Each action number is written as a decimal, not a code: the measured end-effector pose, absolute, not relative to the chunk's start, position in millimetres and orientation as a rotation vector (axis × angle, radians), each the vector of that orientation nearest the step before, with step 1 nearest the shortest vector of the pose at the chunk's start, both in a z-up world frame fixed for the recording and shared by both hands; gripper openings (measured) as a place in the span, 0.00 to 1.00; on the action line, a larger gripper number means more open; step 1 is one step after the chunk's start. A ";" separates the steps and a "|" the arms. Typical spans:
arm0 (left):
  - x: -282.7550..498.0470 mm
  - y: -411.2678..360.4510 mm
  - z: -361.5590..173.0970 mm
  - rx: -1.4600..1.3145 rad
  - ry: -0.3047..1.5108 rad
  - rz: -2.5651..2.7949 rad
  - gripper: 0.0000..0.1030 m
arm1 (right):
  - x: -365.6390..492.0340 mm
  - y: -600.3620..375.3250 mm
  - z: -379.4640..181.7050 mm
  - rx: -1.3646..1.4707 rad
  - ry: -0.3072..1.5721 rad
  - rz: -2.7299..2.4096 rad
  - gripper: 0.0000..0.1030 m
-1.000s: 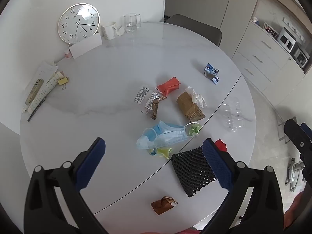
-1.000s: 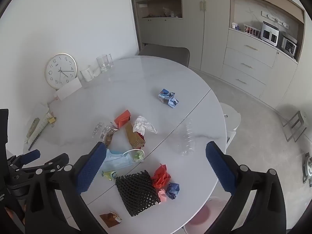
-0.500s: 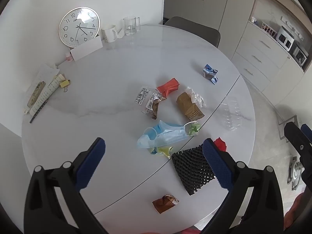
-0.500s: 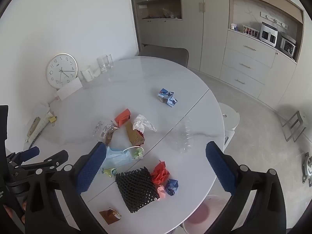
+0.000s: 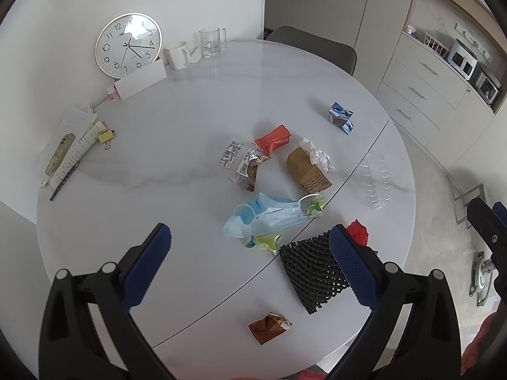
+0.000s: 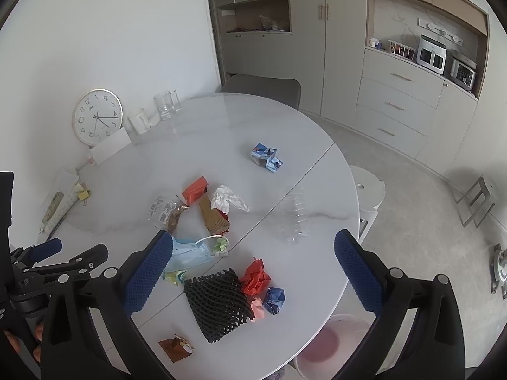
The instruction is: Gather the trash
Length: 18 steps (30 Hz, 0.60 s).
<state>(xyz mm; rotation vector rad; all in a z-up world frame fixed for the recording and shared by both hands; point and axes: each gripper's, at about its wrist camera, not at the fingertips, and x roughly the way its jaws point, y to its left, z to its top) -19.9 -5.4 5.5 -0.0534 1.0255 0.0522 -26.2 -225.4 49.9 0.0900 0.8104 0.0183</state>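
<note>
Trash is scattered on a round white table (image 5: pixel 177 120): a blue face mask (image 5: pixel 263 218), black foam netting (image 5: pixel 312 269) (image 6: pixel 218 304), a brown wrapper (image 5: pixel 269 327), a brown paper bag (image 5: pixel 307 169), a red packet (image 5: pixel 273 137), a crushed clear bottle (image 5: pixel 377 177) (image 6: pixel 293 218), a blue carton (image 6: pixel 266 156) and red crumpled paper (image 6: pixel 255 277). My left gripper (image 5: pixel 250 240) hovers open above the mask and netting. My right gripper (image 6: pixel 250 250) hangs open over the table's near edge. Nothing is held by either.
A wall clock (image 5: pixel 128 44), a mug (image 5: pixel 177 53) and a glass (image 5: pixel 210 41) stand at the table's far side. Papers and a pencil (image 5: pixel 68 155) lie left. A translucent bin (image 6: pixel 329 345) sits on the floor below the table edge, a white stool (image 6: pixel 367 193) beyond.
Both views have pulled slightly back and up from the table; the trash lies where it was. Both grippers remain open.
</note>
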 end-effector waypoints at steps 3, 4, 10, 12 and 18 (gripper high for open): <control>-21.5 -6.5 5.0 -0.055 1.026 0.051 0.93 | -26.9 -225.6 49.5 0.090 0.813 0.019 0.98; -21.7 -6.6 5.0 -0.054 1.027 0.050 0.93 | -27.3 -225.2 49.2 0.088 0.812 0.018 0.98; -23.6 -9.3 4.4 -0.045 1.019 0.049 0.93 | -27.7 -223.3 48.5 0.082 0.816 0.020 0.98; -24.2 -9.8 4.7 -0.040 1.017 0.048 0.93 | -28.5 -222.5 47.2 0.081 0.820 0.025 0.98; -23.8 -10.8 4.6 -0.038 1.017 0.046 0.93 | -28.6 -221.2 46.6 0.077 0.825 0.025 0.98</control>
